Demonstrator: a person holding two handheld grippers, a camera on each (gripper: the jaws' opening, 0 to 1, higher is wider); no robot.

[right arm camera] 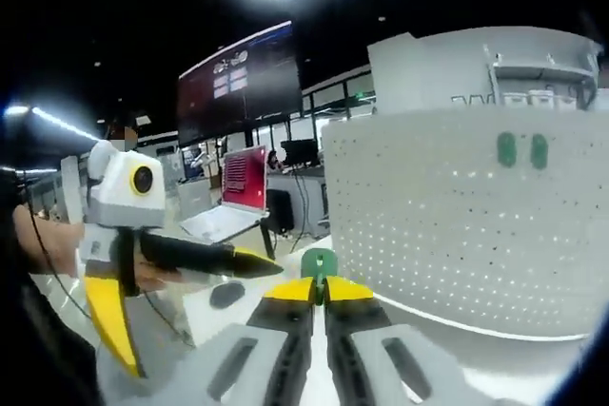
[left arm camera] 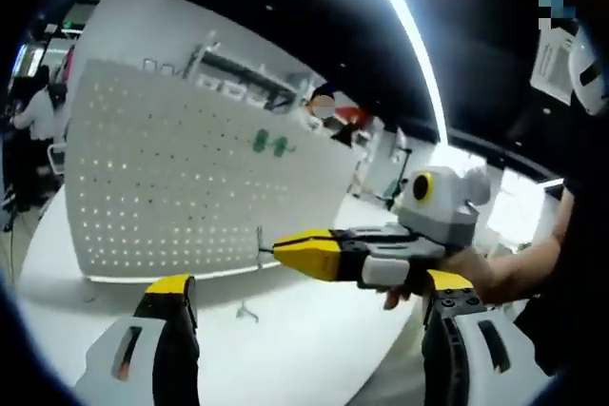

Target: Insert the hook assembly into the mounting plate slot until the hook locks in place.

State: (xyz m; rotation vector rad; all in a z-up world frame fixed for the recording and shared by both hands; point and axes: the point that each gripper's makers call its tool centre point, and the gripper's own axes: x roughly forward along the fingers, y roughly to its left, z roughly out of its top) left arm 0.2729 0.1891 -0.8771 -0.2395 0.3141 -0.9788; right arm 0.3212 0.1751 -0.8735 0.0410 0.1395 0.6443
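Left gripper view: the left gripper stands with jaws wide apart and nothing between them. Beyond it a white pegboard stands upright on the white bench, carrying two green hooks near its upper right. The right gripper reaches in from the right, its tips close by the pegboard's lower right corner.

Right gripper view: that gripper's jaws are narrow, pinching a green hook. A dark wall screen hangs behind.
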